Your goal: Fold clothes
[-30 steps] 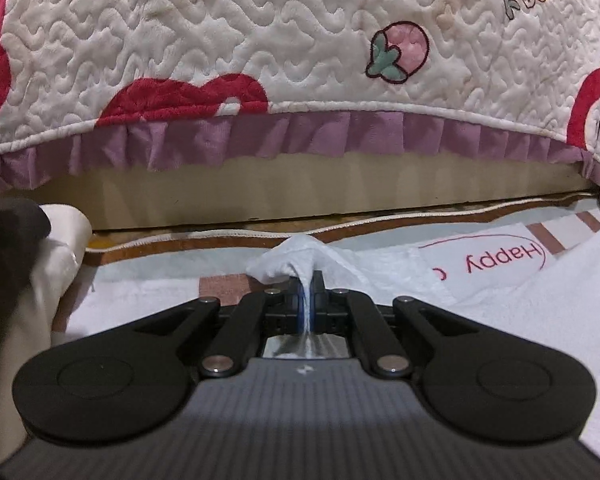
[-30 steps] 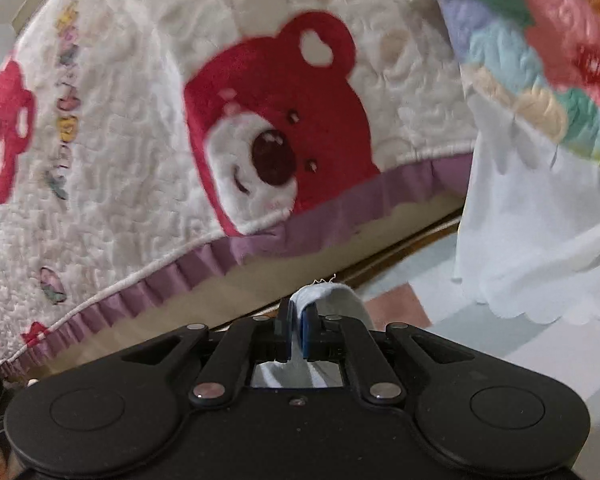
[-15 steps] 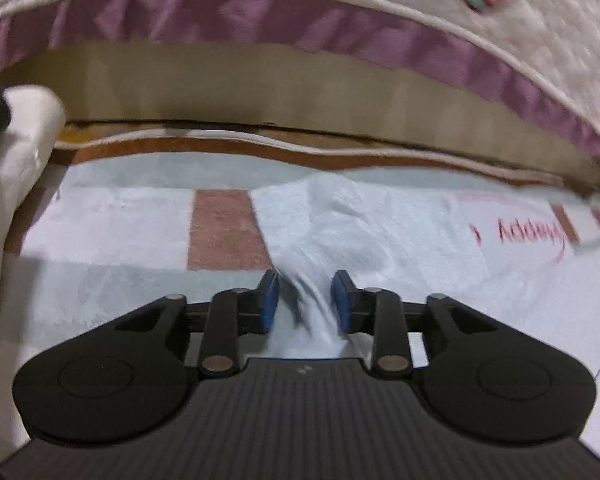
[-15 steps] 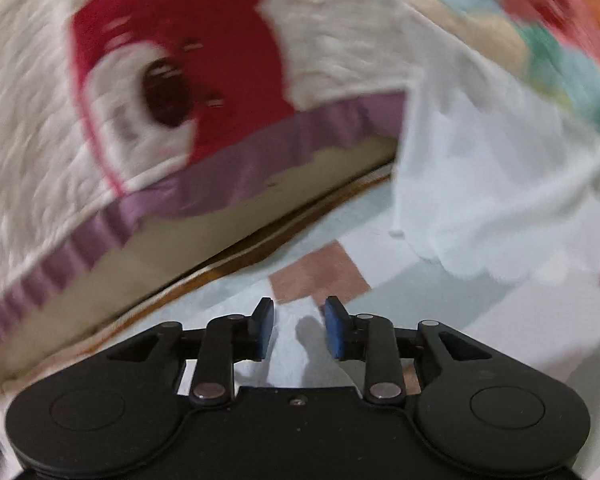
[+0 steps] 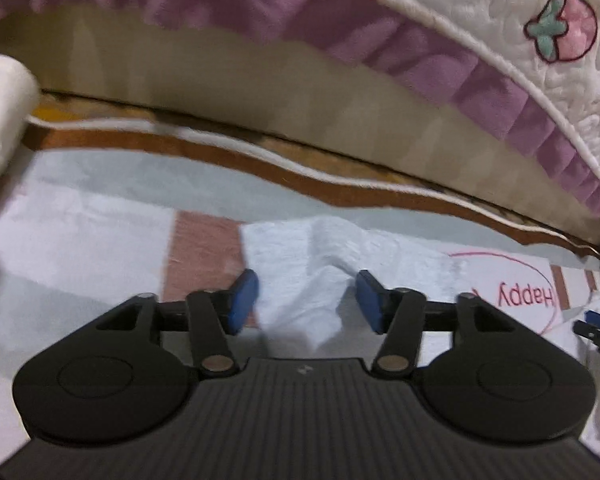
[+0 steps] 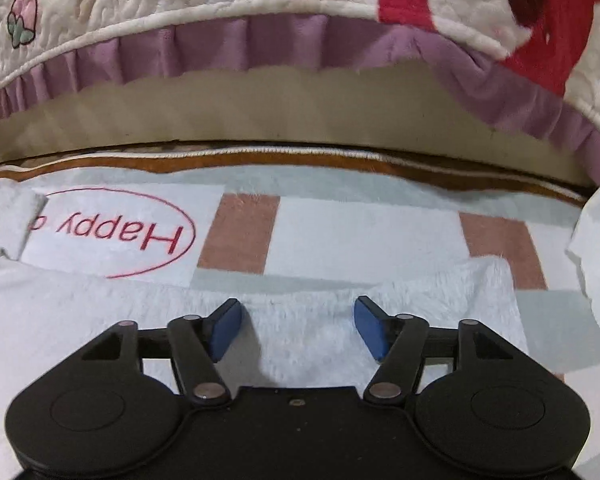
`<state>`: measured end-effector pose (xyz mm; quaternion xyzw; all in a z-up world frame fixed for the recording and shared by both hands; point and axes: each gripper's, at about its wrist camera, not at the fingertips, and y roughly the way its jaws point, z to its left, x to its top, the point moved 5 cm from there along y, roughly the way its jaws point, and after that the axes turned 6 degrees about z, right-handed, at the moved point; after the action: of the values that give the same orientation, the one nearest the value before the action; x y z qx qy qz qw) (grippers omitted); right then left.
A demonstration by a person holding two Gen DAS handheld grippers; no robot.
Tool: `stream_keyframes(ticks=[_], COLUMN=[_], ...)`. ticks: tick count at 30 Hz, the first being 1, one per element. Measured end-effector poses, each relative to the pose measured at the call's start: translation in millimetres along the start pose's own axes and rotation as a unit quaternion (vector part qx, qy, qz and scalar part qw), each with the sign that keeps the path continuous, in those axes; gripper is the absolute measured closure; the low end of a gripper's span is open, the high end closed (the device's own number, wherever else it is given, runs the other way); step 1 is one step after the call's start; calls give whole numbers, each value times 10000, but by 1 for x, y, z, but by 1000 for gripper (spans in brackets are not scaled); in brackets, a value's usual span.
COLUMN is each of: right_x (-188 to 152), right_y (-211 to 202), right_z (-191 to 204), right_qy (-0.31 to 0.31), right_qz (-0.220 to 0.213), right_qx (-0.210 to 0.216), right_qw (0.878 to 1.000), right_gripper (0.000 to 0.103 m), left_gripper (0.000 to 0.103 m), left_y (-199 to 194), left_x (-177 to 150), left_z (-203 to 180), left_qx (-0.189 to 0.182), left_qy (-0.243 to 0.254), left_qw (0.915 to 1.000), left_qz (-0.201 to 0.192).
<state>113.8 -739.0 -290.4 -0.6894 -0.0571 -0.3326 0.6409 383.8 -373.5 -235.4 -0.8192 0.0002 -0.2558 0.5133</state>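
Your left gripper (image 5: 306, 300) and right gripper (image 6: 296, 326) both gape, empty, over the fluffy white garment (image 6: 300, 300); fold stage undeterminable.

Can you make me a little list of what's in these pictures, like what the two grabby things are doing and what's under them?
left tool: open, above a raised wrinkle of the pale white fluffy cloth
right tool: open, over the same cloth
surface: checked mat of white, pink and grey patches
writing: red "Happy" in an oval
behind: cream quilted cover with purple frill and red bear
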Motion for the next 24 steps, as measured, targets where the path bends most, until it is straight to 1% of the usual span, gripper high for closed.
stream_keyframes(ticks=[2,3,4,5,6,7,8,12,15,16,18,19,20,21,22,24], right_x=[1,3,3,2,1,0,-2,-9,-17,-19,-18,-17,-16,-15,-15,-19], right_y=[1,2,3,2,1,-1,-1,-1,-3,-3,-4,-4,-6,-7,-10,-24], right_z=[0,0,0,3,3,5,7,13,15,16,15,15,16,17,18,18], right_qy=[101,163,217,251,271,277,256,121,12,-24,12,29,36,43,65,188], right_qz=[-119,-170,-212,-232,-247,-264,-288,-462,-617,-651,-587,-535,-462,-390,-353,-474], right_qx=[-46,-56,-66,-87,-132,-173,-204,-271,-179,-150,-140,-158,-212,-265,-336,-538], right_qw=[9999,9997,9995,9994,9992,9991,9990,9985,9979,9978,9982,9984,9987,9989,9988,9972], right_gripper=[28,28,27,28,28,28,28,27,20,19,19,19,19,19,19,19], left_gripper=[27,26,28,60,96,96,96,96,95,95,92,87,86,80,77,69], left_y=[4,5,7,7,5,4,3,8,11,12,13,11,6,-5,-16,-37], left_x=[1,1,-1,-4,-9,-13,-16,-10,-6,-5,-3,-2,-2,-5,-8,-13], left_z=[-8,-13,-18,-24,-31,-38,-43,-35,-29,-27,-23,-21,-19,-20,-20,-21], left_qx=[42,111,235,366,515,662,773,893,982,1012,1080,1140,1168,1124,1080,992], left_qy=[141,288,579,921,1381,1837,2129,1812,1572,1492,1359,1370,1382,1395,1408,1435], left_qw=[9999,9995,9980,9950,9891,9806,9737,9782,9806,9811,9814,9797,9783,9778,9772,9758], left_qz=[60,89,105,81,-38,-157,-256,-478,-644,-699,-822,-920,-1011,-1088,-1165,-1319])
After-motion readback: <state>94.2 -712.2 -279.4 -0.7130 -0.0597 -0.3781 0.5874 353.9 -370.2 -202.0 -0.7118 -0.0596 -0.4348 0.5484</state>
